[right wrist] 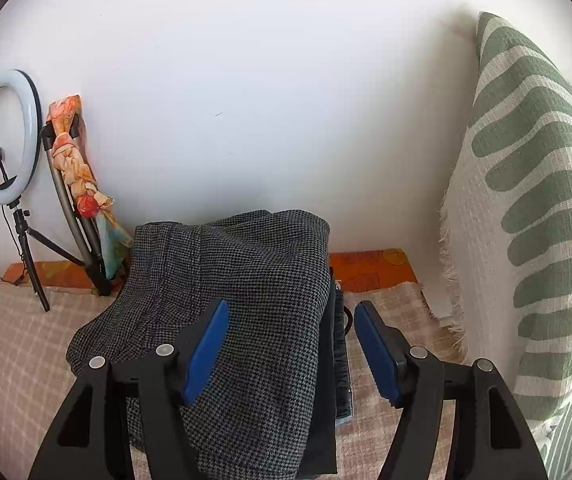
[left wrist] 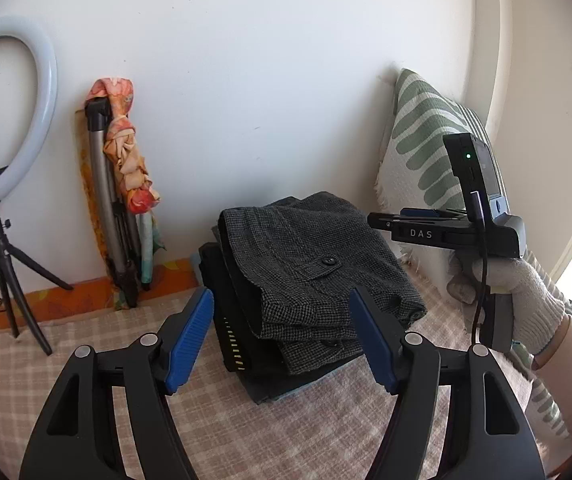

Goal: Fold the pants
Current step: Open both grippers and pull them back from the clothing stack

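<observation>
Grey houndstooth pants (left wrist: 310, 276) lie folded on top of a stack of dark folded clothes (left wrist: 226, 320) on the checked bed cover (left wrist: 86, 360). My left gripper (left wrist: 282, 332) is open and empty, just in front of the stack, its blue pads to either side. My right gripper (left wrist: 382, 220) shows in the left wrist view at the right of the stack, held by a gloved hand (left wrist: 526, 300). In the right wrist view the right gripper (right wrist: 292, 344) is open and empty over the near edge of the grey pants (right wrist: 246, 300).
A green-and-white leaf cushion (right wrist: 526, 220) leans on the wall at the right. A ring light on a small tripod (left wrist: 2, 120) and a folded tripod wrapped in an orange scarf (left wrist: 122, 184) stand at the left against the wall.
</observation>
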### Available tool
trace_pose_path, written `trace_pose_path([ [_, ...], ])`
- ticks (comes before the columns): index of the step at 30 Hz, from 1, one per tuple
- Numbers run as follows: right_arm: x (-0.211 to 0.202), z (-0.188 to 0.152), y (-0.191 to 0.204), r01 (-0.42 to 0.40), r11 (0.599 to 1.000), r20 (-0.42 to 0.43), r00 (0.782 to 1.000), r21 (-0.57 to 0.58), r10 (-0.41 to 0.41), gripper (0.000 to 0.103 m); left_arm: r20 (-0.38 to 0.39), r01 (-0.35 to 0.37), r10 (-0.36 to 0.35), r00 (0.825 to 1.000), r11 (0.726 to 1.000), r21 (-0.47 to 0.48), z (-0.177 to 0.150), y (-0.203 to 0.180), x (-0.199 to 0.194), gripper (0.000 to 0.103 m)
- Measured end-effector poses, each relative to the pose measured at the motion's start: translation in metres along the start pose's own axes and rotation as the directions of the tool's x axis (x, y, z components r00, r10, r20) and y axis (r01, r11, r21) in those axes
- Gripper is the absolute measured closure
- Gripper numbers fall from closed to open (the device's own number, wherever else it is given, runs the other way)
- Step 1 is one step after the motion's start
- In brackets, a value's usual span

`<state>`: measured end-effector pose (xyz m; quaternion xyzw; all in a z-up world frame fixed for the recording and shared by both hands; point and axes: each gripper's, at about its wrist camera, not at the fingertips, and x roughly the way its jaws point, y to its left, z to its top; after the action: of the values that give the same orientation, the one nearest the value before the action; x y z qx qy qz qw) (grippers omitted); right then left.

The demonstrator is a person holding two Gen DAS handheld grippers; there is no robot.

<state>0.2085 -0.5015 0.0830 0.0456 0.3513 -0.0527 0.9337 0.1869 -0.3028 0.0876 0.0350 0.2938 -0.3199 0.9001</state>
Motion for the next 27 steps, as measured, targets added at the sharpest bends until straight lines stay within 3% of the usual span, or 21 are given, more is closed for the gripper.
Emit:
trace_pose_path([
  [2, -0.018, -0.008, 0.007, -0.006, 1.0, 0.019, 1.0, -0.008, 0.006, 0.027, 0.001, -0.006, 0.006, 1.0, 1.0, -0.001, -0.002, -0.003, -0.01, 0.026],
  [8, -0.071, -0.036, 0.026, 0.004, 1.0, 0.058, 0.998, -0.023, -0.003, 0.018, -0.004, -0.01, 0.01, 1.0, 1.0, -0.017, -0.016, -0.009, -0.039, 0.023],
  [14, -0.108, -0.069, 0.058, 0.024, 0.997, 0.064, 0.998, -0.077, -0.019, 0.017, -0.018, -0.009, 0.008, 1.0, 0.998, -0.061, -0.04, -0.005, -0.066, 0.022],
  [27, -0.149, -0.146, 0.105, -0.001, 1.0, 0.068, 0.998, -0.025, 0.003, 0.017, -0.038, -0.046, 0.043, 0.998, 0.996, -0.076, -0.103, 0.014, -0.111, 0.021],
])
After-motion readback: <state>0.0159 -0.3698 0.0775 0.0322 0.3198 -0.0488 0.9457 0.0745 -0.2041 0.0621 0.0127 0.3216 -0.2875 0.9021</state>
